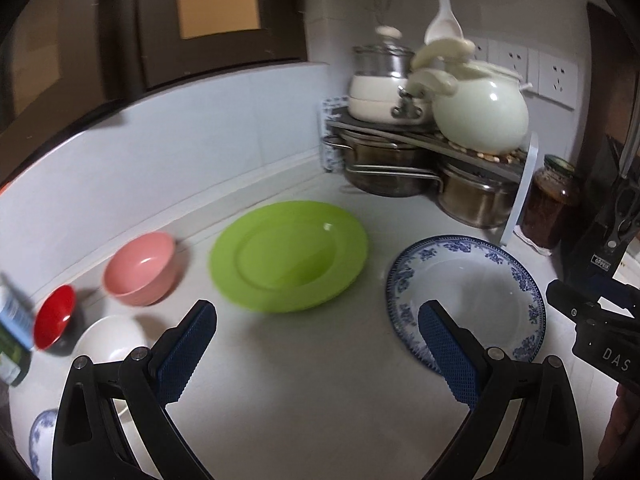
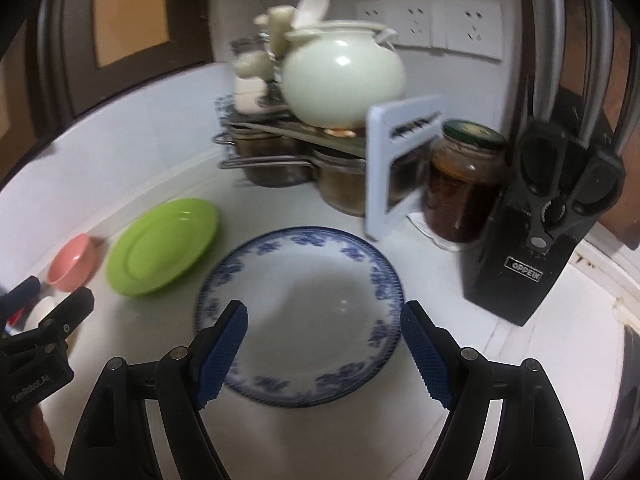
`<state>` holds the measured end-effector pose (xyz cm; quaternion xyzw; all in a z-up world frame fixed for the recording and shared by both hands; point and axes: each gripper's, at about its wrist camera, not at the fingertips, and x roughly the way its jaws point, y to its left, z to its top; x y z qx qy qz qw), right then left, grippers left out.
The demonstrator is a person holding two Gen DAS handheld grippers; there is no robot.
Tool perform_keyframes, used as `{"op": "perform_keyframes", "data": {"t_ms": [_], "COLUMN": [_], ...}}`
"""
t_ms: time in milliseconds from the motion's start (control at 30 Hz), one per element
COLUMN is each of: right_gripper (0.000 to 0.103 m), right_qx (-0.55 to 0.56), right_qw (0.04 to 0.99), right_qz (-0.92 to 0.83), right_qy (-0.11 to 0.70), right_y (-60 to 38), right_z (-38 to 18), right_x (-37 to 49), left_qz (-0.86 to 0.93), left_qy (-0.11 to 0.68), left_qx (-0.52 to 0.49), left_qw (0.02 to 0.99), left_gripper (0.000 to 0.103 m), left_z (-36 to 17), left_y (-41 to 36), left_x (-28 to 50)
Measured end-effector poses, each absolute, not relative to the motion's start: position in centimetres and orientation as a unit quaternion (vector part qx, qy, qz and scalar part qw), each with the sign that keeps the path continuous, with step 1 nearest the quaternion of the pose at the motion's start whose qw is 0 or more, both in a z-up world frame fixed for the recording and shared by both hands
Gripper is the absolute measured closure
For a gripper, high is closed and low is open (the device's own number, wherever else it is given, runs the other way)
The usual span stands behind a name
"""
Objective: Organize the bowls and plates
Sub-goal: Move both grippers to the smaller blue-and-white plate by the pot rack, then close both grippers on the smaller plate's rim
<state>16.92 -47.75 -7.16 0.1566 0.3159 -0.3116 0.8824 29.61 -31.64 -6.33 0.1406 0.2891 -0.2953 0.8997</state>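
A green plate (image 1: 289, 255) (image 2: 162, 246) lies flat on the white counter. Right of it lies a blue-and-white patterned plate (image 1: 480, 280) (image 2: 304, 304). Along the left wall stand a pink bowl (image 1: 140, 268) (image 2: 74, 262), a red bowl (image 1: 54, 316) and a white bowl (image 1: 110, 340). A blue-patterned bowl (image 1: 42, 440) peeks out at the lower left. My left gripper (image 1: 316, 332) hangs open above the counter between the two plates. My right gripper (image 2: 324, 336) is open above the patterned plate, holding nothing.
A corner rack (image 1: 424, 136) carries a pale teapot (image 1: 480, 114) (image 2: 344, 76) and a lidded pot, with steel pots beneath. A glass jar (image 2: 464, 184) and a black knife block (image 2: 532, 256) stand at the right. A bottle (image 1: 12, 332) stands at the far left.
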Motion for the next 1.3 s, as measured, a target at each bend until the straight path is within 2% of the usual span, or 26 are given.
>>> {"op": "perform_keyframes", "data": {"t_ms": [233, 633, 767, 1000, 1300], "right_gripper": [0.024, 0.025, 0.029, 0.035, 0.051], "right_qx": [0.174, 0.193, 0.194, 0.205, 0.204], "right_qw": [0.862, 0.846, 0.843, 0.838, 0.838], "right_qz": [-0.333, -0.337, -0.336, -0.331, -0.322], "right_qy": [0.340, 0.366, 0.373, 0.381, 0.390], "right_y": [-51.3, -55.3, -55.9, -56.9, -57.2], "right_z": [-10.0, -13.8, -14.5, -15.5, -15.7], "right_x": [17.8, 19.3, 19.7, 20.2, 20.8], "left_qz": [-0.317, -0.334, -0.338, -0.351, -0.370], "left_qy": [0.314, 0.369, 0.385, 0.396, 0.422], "left_qx": [0.158, 0.162, 0.166, 0.170, 0.163], "left_qw": [0.881, 0.852, 0.843, 0.831, 0.812], "left_gripper": [0.001, 0.009, 0.018, 0.027, 0.050], "left_z": [-9.0, -13.3, -14.3, -15.3, -15.9], "left_y": [-35.9, -40.4, -41.5, -43.0, -43.7], "left_x": [31.2, 33.6, 34.2, 34.8, 35.3]}}
